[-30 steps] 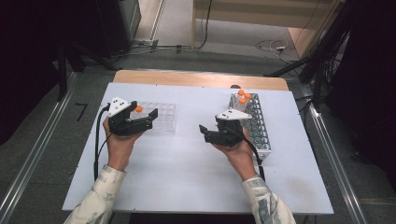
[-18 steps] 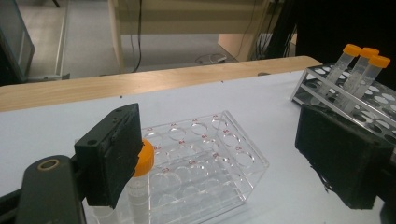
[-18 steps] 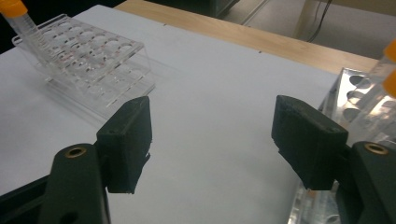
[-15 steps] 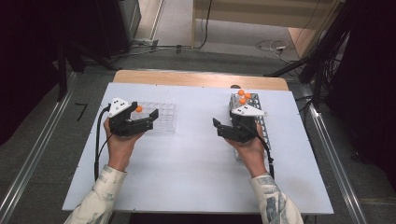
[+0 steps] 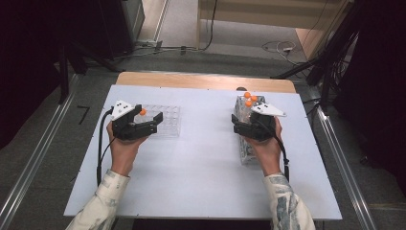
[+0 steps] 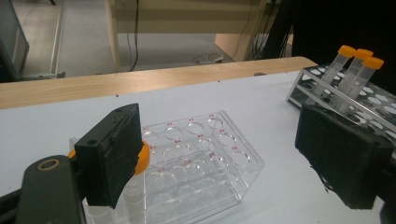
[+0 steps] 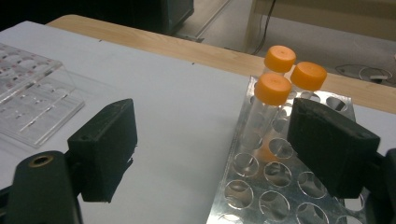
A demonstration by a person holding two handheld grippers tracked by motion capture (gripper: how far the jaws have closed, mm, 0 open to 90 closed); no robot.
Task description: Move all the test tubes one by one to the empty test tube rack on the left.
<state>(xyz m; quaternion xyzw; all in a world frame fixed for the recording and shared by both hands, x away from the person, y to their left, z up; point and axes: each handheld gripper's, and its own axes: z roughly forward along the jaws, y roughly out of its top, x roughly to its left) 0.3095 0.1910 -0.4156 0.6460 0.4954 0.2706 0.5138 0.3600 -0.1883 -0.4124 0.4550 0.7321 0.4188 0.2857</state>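
step: fetching next tube (image 7: 272,100) from metal rack (image 7: 261,186) | right gripper (image 7: 212,149) — jaws just spread, empty | next: straddle cap — pinch

We see a white table (image 5: 191,177) bearing a clear rack (image 5: 165,120) by the left gripper (image 5: 143,128) and a metal rack (image 7: 280,186) under the right gripper (image 5: 251,129).

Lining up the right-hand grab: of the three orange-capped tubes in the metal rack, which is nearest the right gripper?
The front tube, whose cap sits lowest in the right gripper view, just ahead of the open fingers. The other two tubes stand behind it.
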